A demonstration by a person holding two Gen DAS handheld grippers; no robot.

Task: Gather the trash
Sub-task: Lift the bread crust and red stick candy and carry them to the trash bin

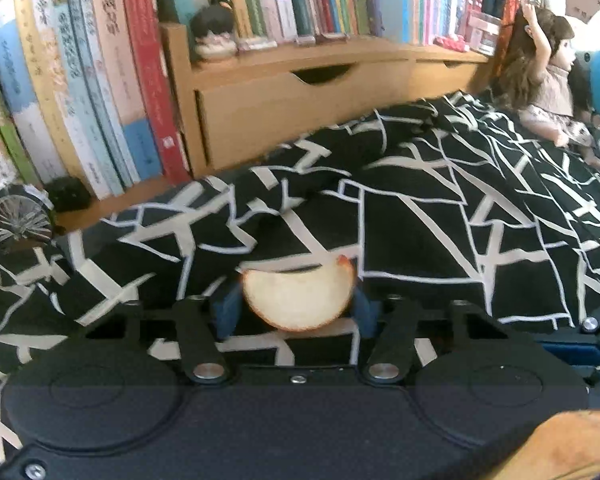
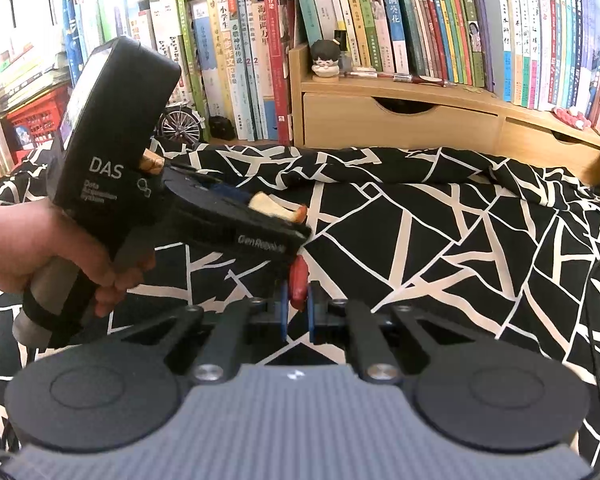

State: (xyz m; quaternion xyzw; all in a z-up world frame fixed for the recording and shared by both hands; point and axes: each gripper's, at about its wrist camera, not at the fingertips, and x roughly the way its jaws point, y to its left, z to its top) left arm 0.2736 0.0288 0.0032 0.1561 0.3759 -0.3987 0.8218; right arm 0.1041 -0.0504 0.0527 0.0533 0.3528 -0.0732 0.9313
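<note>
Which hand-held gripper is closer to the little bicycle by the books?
Left. The left hand-held gripper, holding the apple slice, is nearer the bicycle; the right hand-held gripper sits farther back.

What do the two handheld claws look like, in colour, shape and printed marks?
Both are black. Each claw has blue pads on two fingers, black link arms with silver pins, and two round discs behind. The right claw has a grey ribbed body. The left claw has a boxy black top printed "DAS" and a grey handle; "GenRobot" is printed on its side.
</note>
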